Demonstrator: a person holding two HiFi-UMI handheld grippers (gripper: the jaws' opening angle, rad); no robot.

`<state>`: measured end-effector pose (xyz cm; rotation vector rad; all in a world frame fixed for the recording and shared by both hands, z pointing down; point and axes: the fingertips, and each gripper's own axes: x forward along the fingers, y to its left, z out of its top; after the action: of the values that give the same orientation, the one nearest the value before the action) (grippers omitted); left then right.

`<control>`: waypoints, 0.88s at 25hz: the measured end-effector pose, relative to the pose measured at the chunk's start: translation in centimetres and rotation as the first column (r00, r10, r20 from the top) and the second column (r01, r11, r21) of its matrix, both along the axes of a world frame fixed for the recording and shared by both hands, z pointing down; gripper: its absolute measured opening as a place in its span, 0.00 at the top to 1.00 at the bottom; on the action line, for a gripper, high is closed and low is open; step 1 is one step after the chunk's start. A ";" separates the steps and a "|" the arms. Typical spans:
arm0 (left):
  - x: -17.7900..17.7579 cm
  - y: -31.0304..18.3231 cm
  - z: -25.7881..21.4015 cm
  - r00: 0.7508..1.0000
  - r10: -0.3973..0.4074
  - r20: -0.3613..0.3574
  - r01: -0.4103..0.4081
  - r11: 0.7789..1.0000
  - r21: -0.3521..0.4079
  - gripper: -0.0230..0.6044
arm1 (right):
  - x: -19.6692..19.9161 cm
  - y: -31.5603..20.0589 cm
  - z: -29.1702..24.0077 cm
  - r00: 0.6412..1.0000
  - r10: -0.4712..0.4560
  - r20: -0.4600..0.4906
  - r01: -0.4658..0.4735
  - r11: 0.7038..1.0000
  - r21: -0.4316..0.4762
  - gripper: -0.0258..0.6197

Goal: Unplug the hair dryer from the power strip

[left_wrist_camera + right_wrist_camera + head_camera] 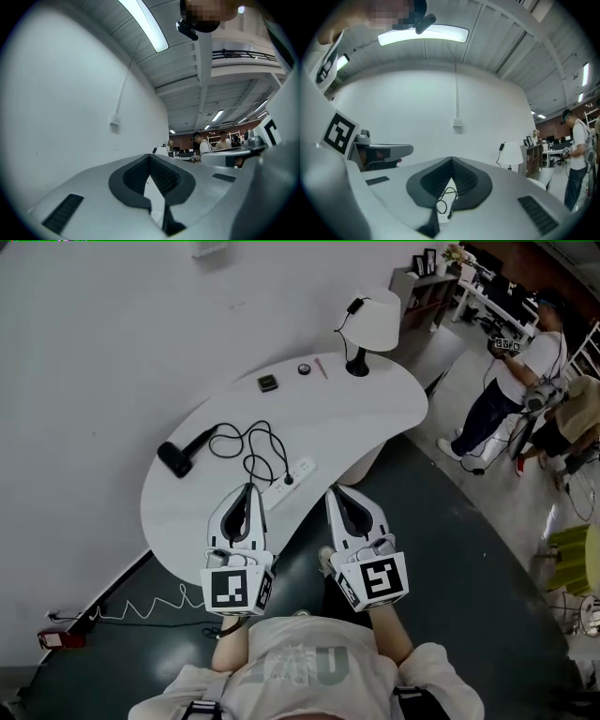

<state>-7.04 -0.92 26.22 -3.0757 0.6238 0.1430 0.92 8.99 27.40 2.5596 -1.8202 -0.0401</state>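
A black hair dryer [175,457] lies on the left part of the white table [375,418]. Its black cord [255,450] loops across to a plug [288,480] seated in the white power strip [292,472] near the table's front edge. My left gripper [249,488] is shut and empty, its tips just short of the strip's near end. My right gripper [333,491] is also shut and empty, off the table's front edge to the strip's right. In the right gripper view the cord [446,197] and the strip [440,216] show below the shut gripper [451,160]. The left gripper [150,157] shows a bit of the strip [156,215].
A white lamp [370,322] stands at the table's far end, with a small dark square object [267,382], a round one [304,369] and a pen [321,367] nearby. People [516,371] stand at the right. A white cable [150,606] runs over the dark floor at left.
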 end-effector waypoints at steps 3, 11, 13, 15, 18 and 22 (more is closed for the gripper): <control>3.7 -1.7 -0.9 0.998 -0.051 -0.028 0.051 0.999 0.001 0.95 | 3.9 -2.4 -0.4 0.996 -0.070 -0.048 0.070 0.998 -0.010 0.96; 13.4 -6.0 -3.0 0.983 -0.107 -0.149 0.090 0.989 -0.117 0.95 | 14.1 -7.7 -1.6 0.972 -0.223 -0.076 0.223 0.975 -0.011 0.96; 14.4 -7.1 -3.3 0.979 -0.158 -0.126 0.149 0.986 -0.072 0.95 | 15.4 -8.9 -1.7 0.963 -0.259 -0.069 0.259 0.966 -0.008 0.96; 15.0 -7.9 -3.3 0.974 -0.203 -0.102 0.199 0.979 -0.045 0.95 | 16.3 -10.1 -1.7 0.956 -0.286 -0.063 0.286 0.958 -0.006 0.96; 15.3 -9.0 -3.3 0.966 -0.245 -0.078 0.243 0.969 -0.035 0.95 | 17.1 -11.7 -1.8 0.950 -0.310 -0.032 0.311 0.950 0.009 0.96; 15.2 -10.2 -3.7 0.961 -0.268 -0.064 0.267 0.963 -0.026 0.95 | 17.0 -13.5 -2.4 0.935 -0.354 0.022 0.353 0.934 0.047 0.96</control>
<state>8.16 -11.15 22.57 -2.9736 1.0404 0.2402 17.95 -4.52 25.05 2.2305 -2.2904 -0.0409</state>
